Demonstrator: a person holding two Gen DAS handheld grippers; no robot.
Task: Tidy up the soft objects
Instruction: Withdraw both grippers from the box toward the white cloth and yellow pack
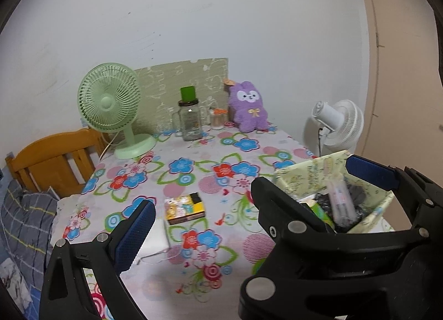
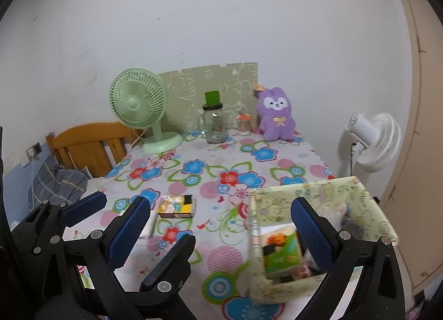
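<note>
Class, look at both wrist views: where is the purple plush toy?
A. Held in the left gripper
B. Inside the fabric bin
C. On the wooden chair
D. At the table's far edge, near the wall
D: the purple plush toy sits upright at the floral table's far edge, right of the glass jar, untouched by either gripper.

No text, label or number can be read anywhere.

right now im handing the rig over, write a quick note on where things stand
Left gripper: open, empty, raised over the table.
Right gripper: open, empty, one finger over the fabric bin.
Purple plush: upright at the table's far edge against the wall, untouched.
Bin: near right corner, already holds packets and dark items.
Small yellow box: on the tablecloth, mid-table.
Left: plush probably goes into the bin.
</note>
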